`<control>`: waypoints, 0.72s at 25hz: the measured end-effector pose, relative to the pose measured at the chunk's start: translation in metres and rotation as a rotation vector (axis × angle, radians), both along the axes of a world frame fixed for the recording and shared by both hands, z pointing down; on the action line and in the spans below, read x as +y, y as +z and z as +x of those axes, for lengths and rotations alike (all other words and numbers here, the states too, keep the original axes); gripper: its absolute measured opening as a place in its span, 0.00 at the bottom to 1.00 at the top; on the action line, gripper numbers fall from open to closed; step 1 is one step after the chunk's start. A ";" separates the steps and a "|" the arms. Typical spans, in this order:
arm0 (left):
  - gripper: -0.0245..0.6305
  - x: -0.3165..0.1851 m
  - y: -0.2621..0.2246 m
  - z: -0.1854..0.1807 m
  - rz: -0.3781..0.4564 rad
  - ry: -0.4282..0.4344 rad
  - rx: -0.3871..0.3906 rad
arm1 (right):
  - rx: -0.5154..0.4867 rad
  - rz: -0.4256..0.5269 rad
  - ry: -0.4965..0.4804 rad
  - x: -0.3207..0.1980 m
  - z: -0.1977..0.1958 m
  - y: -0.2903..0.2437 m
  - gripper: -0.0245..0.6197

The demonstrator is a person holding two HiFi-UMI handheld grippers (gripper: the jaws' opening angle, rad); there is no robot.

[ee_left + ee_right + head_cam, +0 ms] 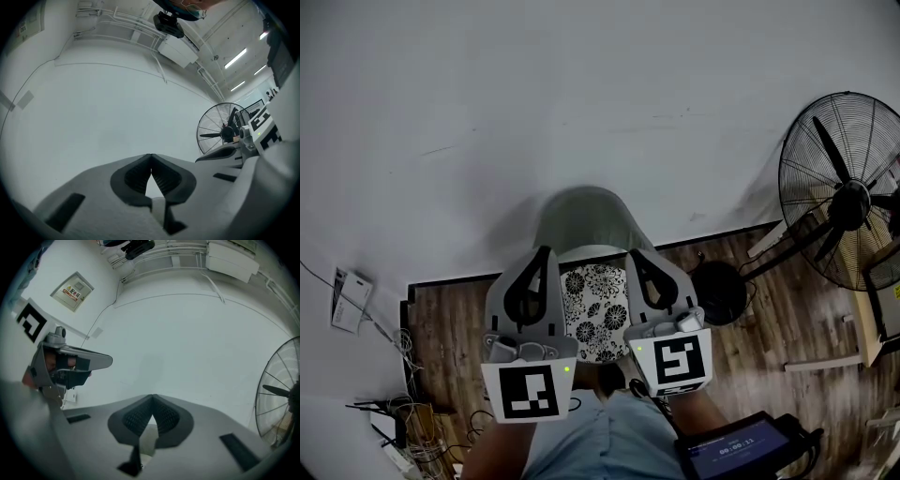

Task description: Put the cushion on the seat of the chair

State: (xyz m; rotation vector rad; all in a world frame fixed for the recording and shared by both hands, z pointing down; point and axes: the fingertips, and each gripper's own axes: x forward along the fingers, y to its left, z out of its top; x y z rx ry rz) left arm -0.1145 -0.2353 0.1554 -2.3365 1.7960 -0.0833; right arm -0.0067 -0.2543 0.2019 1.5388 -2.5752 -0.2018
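Note:
A white cushion with a black flower print [595,309] lies flat on the seat of a pale chair whose curved back [586,220] stands toward the white wall. Both grippers are held level above the seat, one on each side of the cushion. My left gripper [546,253] has its tips together with nothing between them, and in the left gripper view its jaws [151,158] meet in front of the bare wall. My right gripper [631,255] is likewise shut and empty, its tips [152,398] touching. Neither gripper touches the cushion.
A large standing fan [848,192] is at the right, its black round base [719,292] just right of the chair. Cables and a power strip [403,422] lie on the wooden floor at the left. A screen device [741,452] hangs by the person's body.

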 end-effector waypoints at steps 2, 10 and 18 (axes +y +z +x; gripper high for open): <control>0.05 -0.002 0.000 0.002 0.002 0.003 -0.001 | 0.000 -0.004 0.001 -0.002 0.001 0.001 0.04; 0.05 -0.004 0.000 0.003 0.001 0.003 -0.003 | -0.001 0.001 0.003 -0.004 0.003 0.000 0.04; 0.05 -0.007 0.000 0.006 0.002 0.004 -0.001 | 0.008 0.008 0.002 -0.006 0.005 0.000 0.04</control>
